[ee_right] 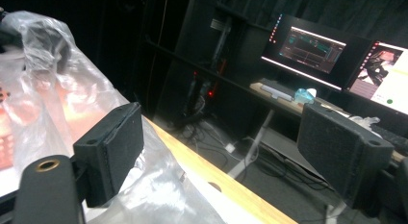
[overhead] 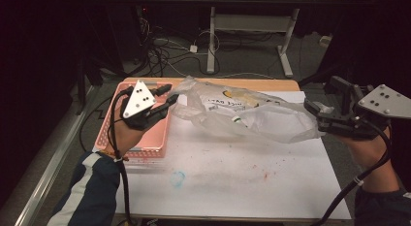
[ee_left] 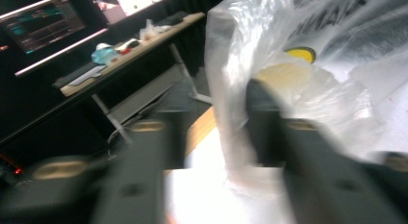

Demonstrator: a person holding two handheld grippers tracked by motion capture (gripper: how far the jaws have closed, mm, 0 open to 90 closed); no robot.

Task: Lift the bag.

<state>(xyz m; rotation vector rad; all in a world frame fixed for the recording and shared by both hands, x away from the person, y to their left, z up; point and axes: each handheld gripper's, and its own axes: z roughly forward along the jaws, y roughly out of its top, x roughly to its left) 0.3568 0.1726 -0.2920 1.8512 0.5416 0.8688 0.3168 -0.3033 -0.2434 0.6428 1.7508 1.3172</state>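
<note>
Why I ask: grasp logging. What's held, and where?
Plastic bag, by its ends, film caught on one jaw each: left hand-held gripper, right hand-held gripper. Neither clamps.

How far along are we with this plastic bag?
Done: the plastic bag is off the table, slung between both grippers. In hand: the left gripper has the bag's edge between parted jaws; the right gripper is open, film draped on one jaw. Left: a firm grip; nothing is in the pink basket.
</note>
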